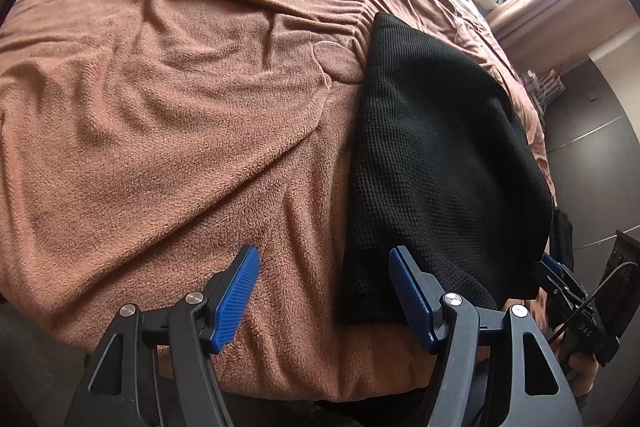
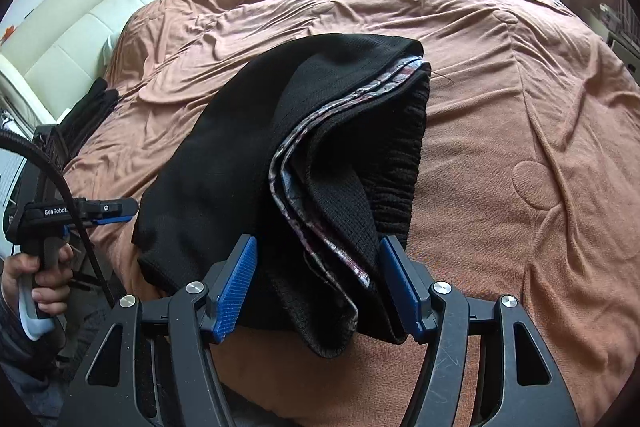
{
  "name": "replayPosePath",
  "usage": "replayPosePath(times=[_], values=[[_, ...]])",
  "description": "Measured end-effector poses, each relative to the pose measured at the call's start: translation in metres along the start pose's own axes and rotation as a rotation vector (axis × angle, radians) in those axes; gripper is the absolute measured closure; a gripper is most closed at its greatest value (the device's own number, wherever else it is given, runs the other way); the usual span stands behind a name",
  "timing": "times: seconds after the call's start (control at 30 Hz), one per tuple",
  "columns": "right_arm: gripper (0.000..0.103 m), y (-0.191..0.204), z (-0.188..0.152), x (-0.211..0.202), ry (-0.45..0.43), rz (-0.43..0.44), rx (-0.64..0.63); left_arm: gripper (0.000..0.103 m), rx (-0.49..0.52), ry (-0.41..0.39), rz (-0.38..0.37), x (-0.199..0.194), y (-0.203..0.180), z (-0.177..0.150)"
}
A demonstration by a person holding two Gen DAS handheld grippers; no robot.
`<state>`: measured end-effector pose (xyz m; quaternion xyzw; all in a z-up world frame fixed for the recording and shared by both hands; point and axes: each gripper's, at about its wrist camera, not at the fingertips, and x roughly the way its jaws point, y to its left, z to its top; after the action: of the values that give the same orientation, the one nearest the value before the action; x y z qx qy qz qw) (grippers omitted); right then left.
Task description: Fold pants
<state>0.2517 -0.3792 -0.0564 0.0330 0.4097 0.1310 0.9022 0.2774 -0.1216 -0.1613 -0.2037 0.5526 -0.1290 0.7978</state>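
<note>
On the bed (image 2: 500, 99), folded black pants (image 2: 248, 147)

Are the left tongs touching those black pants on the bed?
Cannot tell. In the left wrist view the left tongs stand open; one finger overlaps the black pants, contact unclear.

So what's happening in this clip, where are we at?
A person is folding black pants on a bed with a brown blanket, holding a gripping tool in each hand. The pants lie in a folded bundle near the bed's edge, a patterned inner lining showing along one fold. The right tool is open with the bundle's near end between its blue pads, not visibly pinched. The left tool is open too, over bare blanket just beside the pants, holding nothing.
</note>
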Motion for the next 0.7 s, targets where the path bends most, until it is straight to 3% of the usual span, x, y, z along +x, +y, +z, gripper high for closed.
replayPosePath(times=[0.2,0.27,0.4,0.43,0.5,0.6,0.7], values=[[0.040,0.000,-0.004,0.007,0.021,-0.029,-0.020,0.034,0.024,0.020,-0.004,0.005,-0.012,-0.006],[0.040,-0.001,-0.005,0.011,0.032,-0.074,-0.016,0.034,0.026,0.027,-0.014,0.007,-0.016,-0.008],[0.041,-0.015,-0.005,0.013,0.031,-0.099,0.058,0.049,0.026,0.034,-0.020,0.011,-0.019,-0.013],[0.045,-0.019,-0.007,0.011,0.025,-0.086,0.086,0.059,0.020,0.034,-0.017,0.012,-0.018,-0.013],[0.088,-0.026,-0.009,0.008,0.029,-0.023,0.142,0.074,-0.006,0.036,-0.023,0.013,-0.014,-0.013],[0.096,-0.030,-0.014,0.000,0.014,0.015,0.174,0.095,-0.027,0.037,-0.051,0.012,-0.007,-0.013],[0.097,-0.028,-0.018,-0.007,0.000,0.050,0.201,0.096,-0.036,0.023,-0.071,0.004,-0.003,-0.012]])
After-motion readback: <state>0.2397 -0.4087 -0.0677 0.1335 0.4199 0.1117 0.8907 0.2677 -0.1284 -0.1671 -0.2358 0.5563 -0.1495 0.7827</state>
